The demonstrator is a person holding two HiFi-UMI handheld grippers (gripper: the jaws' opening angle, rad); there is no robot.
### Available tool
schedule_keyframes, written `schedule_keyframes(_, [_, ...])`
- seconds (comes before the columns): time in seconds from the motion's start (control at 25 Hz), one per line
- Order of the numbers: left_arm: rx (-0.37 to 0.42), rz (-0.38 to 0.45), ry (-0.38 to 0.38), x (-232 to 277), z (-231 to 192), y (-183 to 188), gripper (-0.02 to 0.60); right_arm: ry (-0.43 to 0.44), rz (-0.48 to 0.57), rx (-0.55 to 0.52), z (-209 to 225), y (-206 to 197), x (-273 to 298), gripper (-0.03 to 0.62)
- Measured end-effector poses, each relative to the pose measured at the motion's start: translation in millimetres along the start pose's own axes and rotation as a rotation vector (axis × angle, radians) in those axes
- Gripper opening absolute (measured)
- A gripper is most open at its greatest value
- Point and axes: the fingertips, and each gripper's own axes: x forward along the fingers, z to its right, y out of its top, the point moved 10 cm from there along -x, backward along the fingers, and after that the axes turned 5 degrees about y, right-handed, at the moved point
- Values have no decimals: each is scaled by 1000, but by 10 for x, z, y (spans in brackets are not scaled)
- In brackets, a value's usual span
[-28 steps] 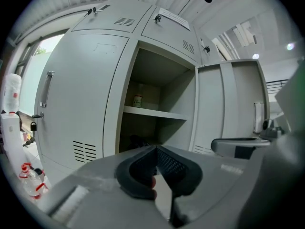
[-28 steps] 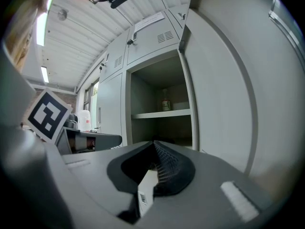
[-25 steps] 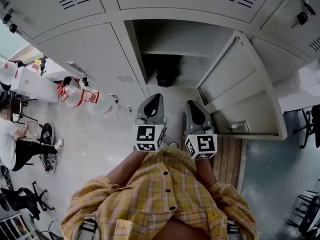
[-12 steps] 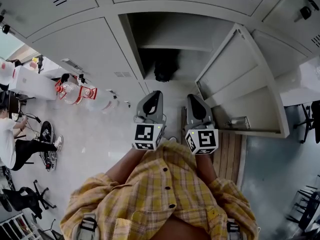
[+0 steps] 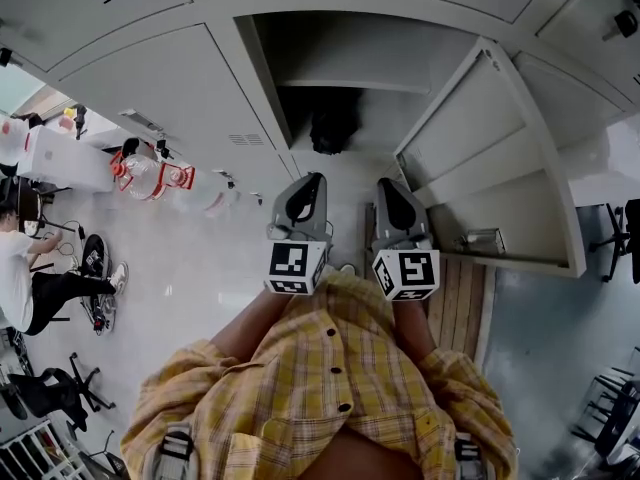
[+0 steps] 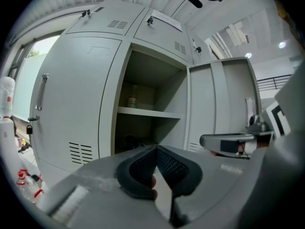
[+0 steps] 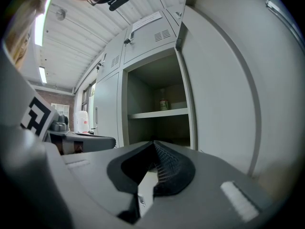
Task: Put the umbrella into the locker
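The open locker (image 5: 345,53) stands straight ahead, its door (image 5: 485,158) swung out to the right. A dark bundle, the umbrella (image 5: 333,128), lies in the lower compartment under the shelf (image 5: 340,85); it shows as a dark shape (image 6: 127,141) in the left gripper view. My left gripper (image 5: 310,183) and right gripper (image 5: 388,186) hang side by side in front of my body, well short of the opening. Both are shut with nothing between the pads (image 6: 167,163), and both point at the locker (image 7: 157,109).
A small jar (image 6: 131,101) stands on the shelf. Clear water bottles with red handles (image 5: 150,178) stand on the floor at the left, and a seated person (image 5: 20,278) is farther left. A wooden pallet (image 5: 460,313) lies under the open door.
Both grippers stay where they were, shut. Only the head view has shifted slightly.
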Motion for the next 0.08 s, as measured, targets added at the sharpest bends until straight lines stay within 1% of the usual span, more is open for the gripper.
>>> schedule_keyframes(0.08, [-1, 3, -1, 8, -3, -7, -2, -2, 0, -1, 12, -5, 9, -2])
